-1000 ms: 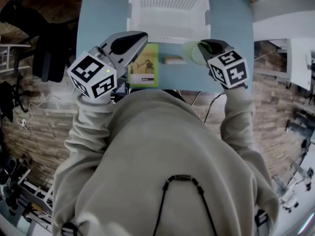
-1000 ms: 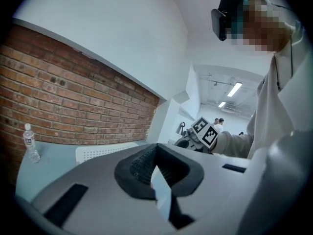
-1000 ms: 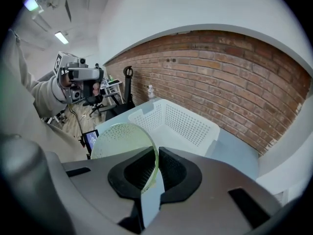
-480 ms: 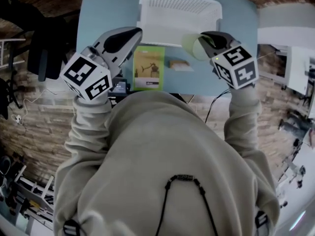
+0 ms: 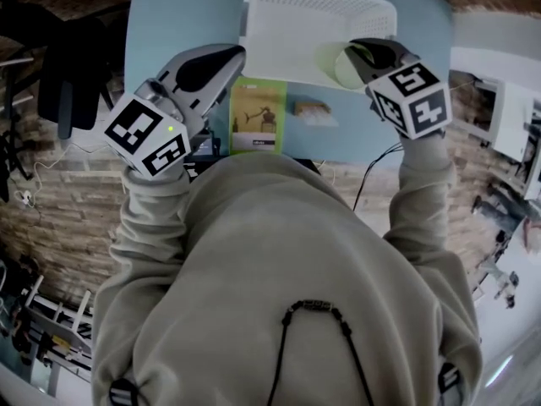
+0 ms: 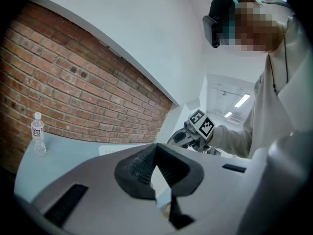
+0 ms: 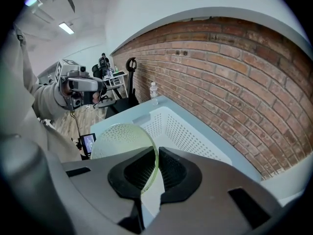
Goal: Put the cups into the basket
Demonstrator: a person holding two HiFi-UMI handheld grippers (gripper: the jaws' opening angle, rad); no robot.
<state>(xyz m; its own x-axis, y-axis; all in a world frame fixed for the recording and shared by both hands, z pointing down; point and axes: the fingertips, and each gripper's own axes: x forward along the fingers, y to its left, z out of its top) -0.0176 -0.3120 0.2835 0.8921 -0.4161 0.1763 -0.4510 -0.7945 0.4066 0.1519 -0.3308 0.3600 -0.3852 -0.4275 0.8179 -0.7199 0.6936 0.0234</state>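
A pale green translucent cup [image 5: 332, 64] is held by its rim in my right gripper [image 5: 359, 54], which is shut on it. The cup hangs over the near right edge of the white perforated basket [image 5: 287, 62]. In the right gripper view the cup's [image 7: 122, 141] wall passes between the pads of the right gripper [image 7: 157, 154], with the basket [image 7: 188, 131] just beyond. My left gripper [image 5: 221, 60] hovers left of the basket over the blue table. Its jaws [image 6: 156, 148] stand together with nothing between them.
A green card [image 5: 258, 115] and a small brown packet [image 5: 311, 108] lie on the blue table [image 5: 169, 24] in front of the basket. A water bottle [image 6: 38, 135] stands at the table's far left corner. A small lit screen [image 7: 88, 143] sits by the near edge.
Both grippers moved forward toward the basket. The right one carried the green cup from over the table to the basket's near right edge.
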